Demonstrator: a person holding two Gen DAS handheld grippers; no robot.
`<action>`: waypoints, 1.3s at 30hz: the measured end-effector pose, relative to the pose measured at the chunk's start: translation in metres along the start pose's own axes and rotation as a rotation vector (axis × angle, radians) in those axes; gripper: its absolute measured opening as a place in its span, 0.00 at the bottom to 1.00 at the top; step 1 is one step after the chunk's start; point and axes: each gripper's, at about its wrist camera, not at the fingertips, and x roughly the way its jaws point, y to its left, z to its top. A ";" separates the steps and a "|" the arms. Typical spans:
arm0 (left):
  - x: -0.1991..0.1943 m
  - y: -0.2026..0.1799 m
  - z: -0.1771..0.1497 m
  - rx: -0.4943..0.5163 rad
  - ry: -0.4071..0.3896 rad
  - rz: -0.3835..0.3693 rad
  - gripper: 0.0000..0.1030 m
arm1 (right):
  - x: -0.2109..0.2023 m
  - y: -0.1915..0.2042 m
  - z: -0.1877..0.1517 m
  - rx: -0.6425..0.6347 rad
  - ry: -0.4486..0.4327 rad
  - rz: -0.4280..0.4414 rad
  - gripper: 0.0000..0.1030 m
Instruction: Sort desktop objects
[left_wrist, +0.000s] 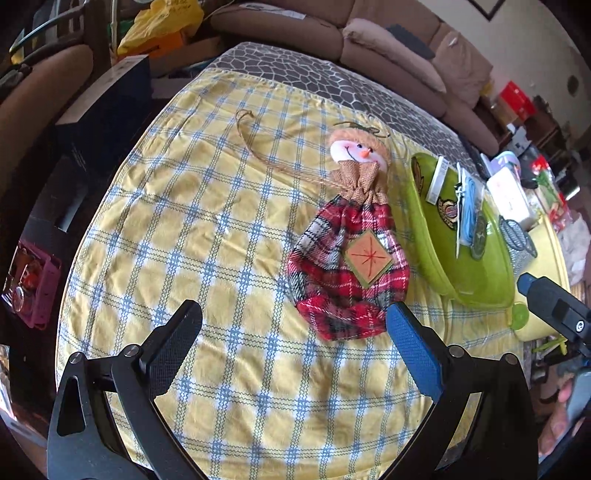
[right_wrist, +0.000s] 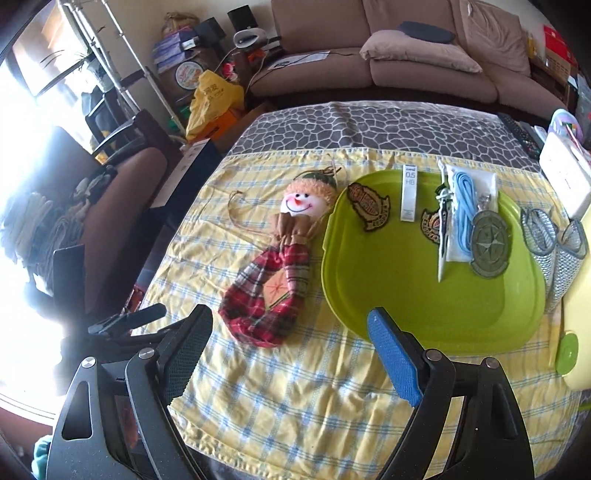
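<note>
Both grippers hung over the yellow checked cloth (right_wrist: 295, 387) w/ nothing held. Left gripper (left_wrist: 293, 325) had jaws spread wide, empty cloth between them; its blue pad sat just beside the bottom edge of the snowman pouch (left_wrist: 351, 258), contact can't be told. Right gripper (right_wrist: 290, 332) also stood wide open, nothing between its fingers, blue pad over the near rim of the green tray (right_wrist: 443, 314).

Snowman pouch lay flat on the cloth, head toward the sofa (right_wrist: 406, 66), plaid body toward the cameras, just left of the tray, its string (left_wrist: 266, 147) trailing off to the left.

On the tray's far half: a shield patch (right_wrist: 369, 206), a pencil-lead box (right_wrist: 410, 194) marked 0.5 HB, a 2nd patch (right_wrist: 434, 223) partly under a white stick (right_wrist: 443, 243), a bag w/ blue cord (right_wrist: 467, 214), a round green compass patch (right_wrist: 489, 247). Two silver mesh items (right_wrist: 554, 243) lay just right of the tray. Near half of tray bare.
</note>
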 end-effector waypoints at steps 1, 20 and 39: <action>0.004 0.001 0.000 -0.007 0.009 0.001 0.97 | 0.006 0.001 0.000 0.014 0.009 0.009 0.85; 0.039 0.009 0.016 0.014 0.063 0.034 0.94 | 0.089 -0.019 -0.013 0.260 0.148 0.109 0.56; 0.042 0.007 0.012 0.023 0.116 -0.046 0.33 | 0.115 -0.012 -0.022 0.252 0.204 0.087 0.32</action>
